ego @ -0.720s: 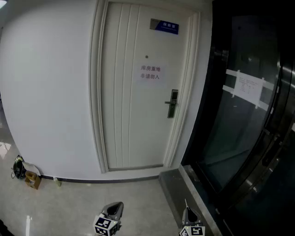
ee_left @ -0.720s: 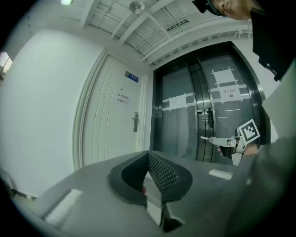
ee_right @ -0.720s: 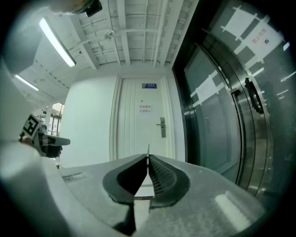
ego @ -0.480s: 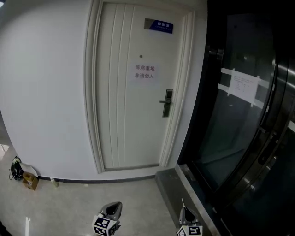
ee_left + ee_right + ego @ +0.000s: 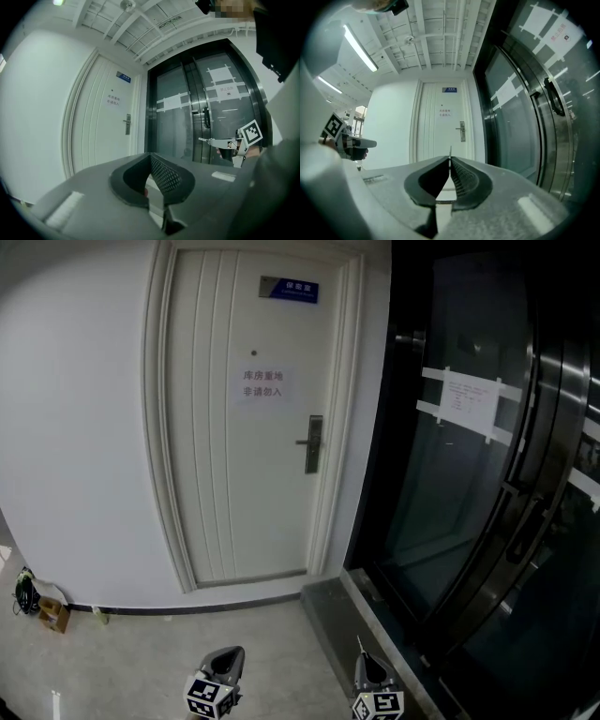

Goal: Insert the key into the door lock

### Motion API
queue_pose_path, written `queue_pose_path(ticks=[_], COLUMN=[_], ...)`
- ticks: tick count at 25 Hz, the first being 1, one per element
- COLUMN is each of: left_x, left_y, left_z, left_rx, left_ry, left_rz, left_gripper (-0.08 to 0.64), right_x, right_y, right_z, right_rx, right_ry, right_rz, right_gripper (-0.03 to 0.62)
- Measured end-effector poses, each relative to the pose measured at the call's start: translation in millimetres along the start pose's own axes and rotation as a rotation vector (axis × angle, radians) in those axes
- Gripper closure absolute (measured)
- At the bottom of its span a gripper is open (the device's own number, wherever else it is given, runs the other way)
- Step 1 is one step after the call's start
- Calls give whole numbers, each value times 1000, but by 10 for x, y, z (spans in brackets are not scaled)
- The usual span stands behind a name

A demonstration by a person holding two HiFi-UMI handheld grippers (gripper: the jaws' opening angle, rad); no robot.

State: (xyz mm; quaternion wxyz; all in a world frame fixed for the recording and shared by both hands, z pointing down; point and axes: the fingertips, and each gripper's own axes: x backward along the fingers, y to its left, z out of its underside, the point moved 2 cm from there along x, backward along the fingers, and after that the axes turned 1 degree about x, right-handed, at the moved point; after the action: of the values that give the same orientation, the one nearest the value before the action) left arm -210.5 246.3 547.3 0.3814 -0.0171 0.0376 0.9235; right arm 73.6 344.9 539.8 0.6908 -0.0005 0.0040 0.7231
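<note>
A white door (image 5: pixel 225 484) stands ahead, and its metal lock plate with a lever handle (image 5: pixel 313 443) is on the door's right side. The same lock (image 5: pixel 461 131) shows far off in the right gripper view. My right gripper (image 5: pixel 367 673) is low at the bottom of the head view, shut on a thin metal key (image 5: pixel 450 151) whose blade sticks out past the tips toward the door. My left gripper (image 5: pixel 225 667) is beside it at bottom left, shut and holding nothing. From the left gripper view, the right gripper (image 5: pixel 208 140) and its key show against the glass doors.
Dark glass doors with steel frames (image 5: pixel 487 484) fill the right side, with a taped paper (image 5: pixel 464 401) on them. A metal threshold plate (image 5: pixel 328 615) lies at their foot. The door carries a blue sign (image 5: pixel 289 289) and a paper notice (image 5: pixel 262 384). Small objects (image 5: pixel 42 607) sit on the floor by the left wall.
The head view has swung to the right, so the door and lock have slid left in the frame. Both grippers stay low at the bottom, shut as before.
</note>
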Motion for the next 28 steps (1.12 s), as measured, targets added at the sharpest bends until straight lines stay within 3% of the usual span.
queue_pose_path(ticks=[15,28], left_x=[-613,-1570], left_y=[-469,-43], left_z=[34,-15], left_rx=[-7,1], left_ry=[8,12], left_rz=[73,132], left_gripper=[558,558], right_x=[-55,-873], right_y=[-517,-626], right_z=[297,87], right_rx=[-24,4], right_ry=[-5,-5], right_rz=[8,31], right_gripper=[581,581])
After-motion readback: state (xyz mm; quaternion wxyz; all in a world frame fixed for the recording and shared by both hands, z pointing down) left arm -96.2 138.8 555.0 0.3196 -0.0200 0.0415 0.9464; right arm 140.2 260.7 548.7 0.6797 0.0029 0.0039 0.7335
